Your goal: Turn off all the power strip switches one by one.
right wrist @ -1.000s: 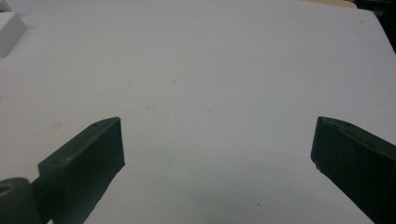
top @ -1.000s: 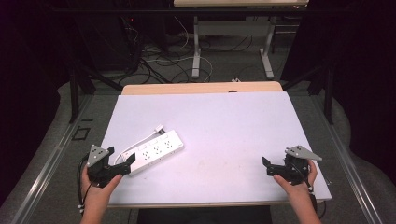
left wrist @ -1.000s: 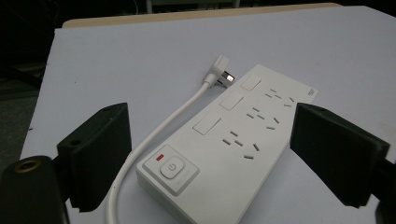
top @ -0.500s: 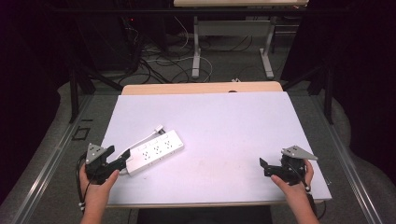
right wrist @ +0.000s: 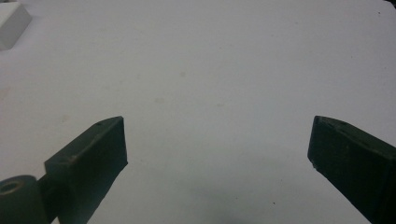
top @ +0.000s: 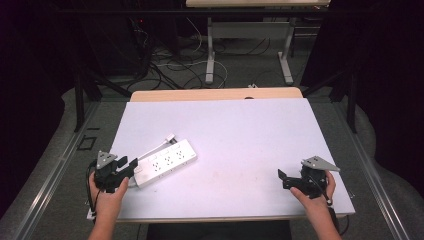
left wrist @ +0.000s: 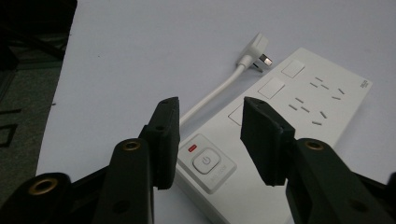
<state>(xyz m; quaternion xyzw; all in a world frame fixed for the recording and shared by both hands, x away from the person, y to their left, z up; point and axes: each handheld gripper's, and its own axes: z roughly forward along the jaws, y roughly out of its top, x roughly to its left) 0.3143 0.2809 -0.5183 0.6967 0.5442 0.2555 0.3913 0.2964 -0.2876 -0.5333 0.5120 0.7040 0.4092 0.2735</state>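
Left hand-held black two-jaw gripper [top: 131,166] sits at the near-left corner of the white rectangular tabletop [top: 240,135], jaws pointed at the switch end of the white plastic power strip [top: 165,162]. Its jaws have just been closing and now stand part-way in, one on each side of that end. In the left gripper view [left wrist: 208,135] the pads look just shy of the strip's side walls, with gaps showing, so no firm clamp yet as far as I can tell. The grey power button with its red indicator [left wrist: 205,161] lies right between the jaws. Likely reason for this approach: the short end is narrow enough to pinch across, and grabbing there leaves the socket face free.

Strip lies flat, angled diagonally, far end pointing toward table centre. Its thin white cord [left wrist: 212,95] loops back alongside the body and ends in a white plug [left wrist: 257,49] lying loose on the table just beside the strip's far-left edge, unplugged.

Right hand-held black gripper [top: 281,176] rests near the near-right corner, well apart from the strip, jaws wide apart over bare tabletop, nothing between them in the right gripper view [right wrist: 217,144]. Judged to be parked, waiting, perhaps for the plug or for steadying the strip once lifted.

Risk: a pinch on smooth plastic this near the end could let the strip pivot or slip.
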